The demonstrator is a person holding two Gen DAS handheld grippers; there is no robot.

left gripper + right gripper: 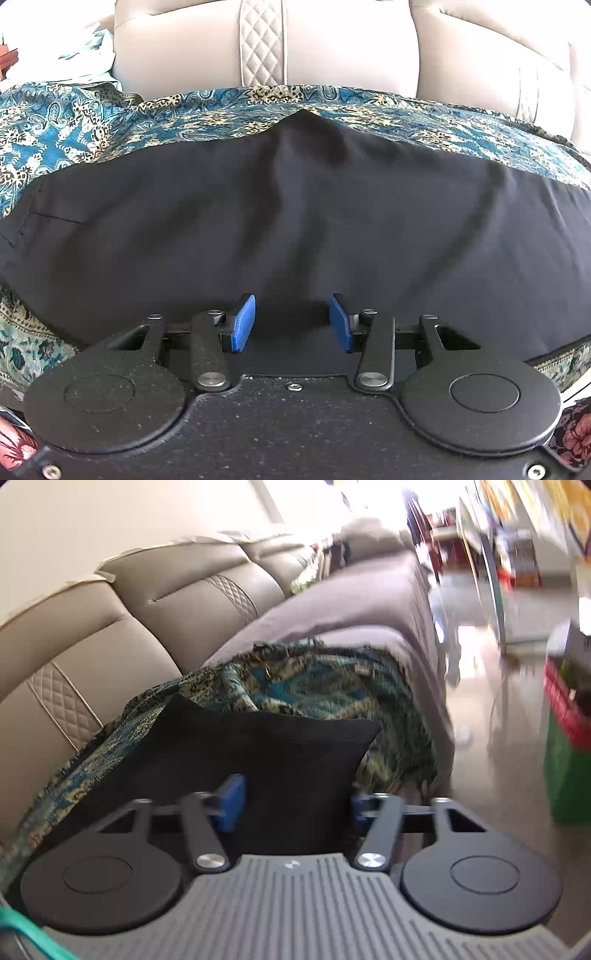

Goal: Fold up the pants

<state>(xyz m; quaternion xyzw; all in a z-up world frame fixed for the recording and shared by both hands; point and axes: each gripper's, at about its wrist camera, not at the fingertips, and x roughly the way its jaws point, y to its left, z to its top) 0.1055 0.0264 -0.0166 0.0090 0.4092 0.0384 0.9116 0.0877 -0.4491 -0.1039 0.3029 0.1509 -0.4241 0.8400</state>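
The black pants [295, 221] lie spread across a teal and gold patterned cloth [74, 125] on the sofa seat. In the left wrist view my left gripper [291, 323] sits low over the pants' near edge. Its blue pads [242, 323] stand apart, with only flat dark fabric behind the gap. In the right wrist view one end of the pants [258, 753] reaches between the fingers of my right gripper [293, 805]. Those blue pads [231, 801] stand wide apart, the right one at the fabric's side edge. This view is blurred by motion.
Beige sofa back cushions [332, 48] rise behind the cloth. A grey cover [351, 602] runs along the seat further on. Tiled floor [491, 738] lies to the right, with a green and red box [569, 738]. Floral fabric [572, 439] shows at the bottom corners.
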